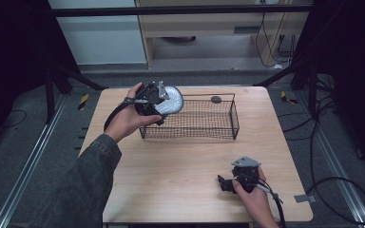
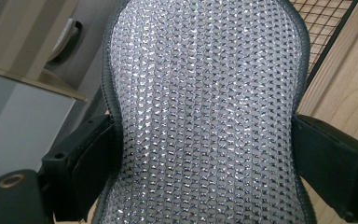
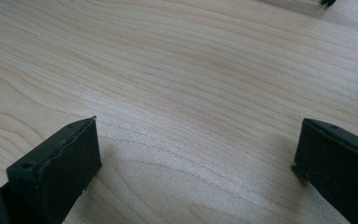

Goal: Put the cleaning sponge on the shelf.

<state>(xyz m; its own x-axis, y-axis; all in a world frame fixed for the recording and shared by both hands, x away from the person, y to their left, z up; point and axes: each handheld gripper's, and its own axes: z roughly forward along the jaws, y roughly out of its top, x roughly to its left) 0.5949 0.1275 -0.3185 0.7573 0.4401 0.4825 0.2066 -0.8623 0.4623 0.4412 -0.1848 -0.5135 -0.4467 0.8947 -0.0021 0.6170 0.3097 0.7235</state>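
Squarely between left gripper jaws, silver pad

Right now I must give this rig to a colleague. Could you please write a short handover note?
Left gripper: shut on the silver mesh pad, held over the left end of the wire basket.
Right gripper: open, holding nothing, low over the table near its front right.
Done: pad picked up and brought to the basket.
Left: probably lower the pad into the basket and open the jaws.
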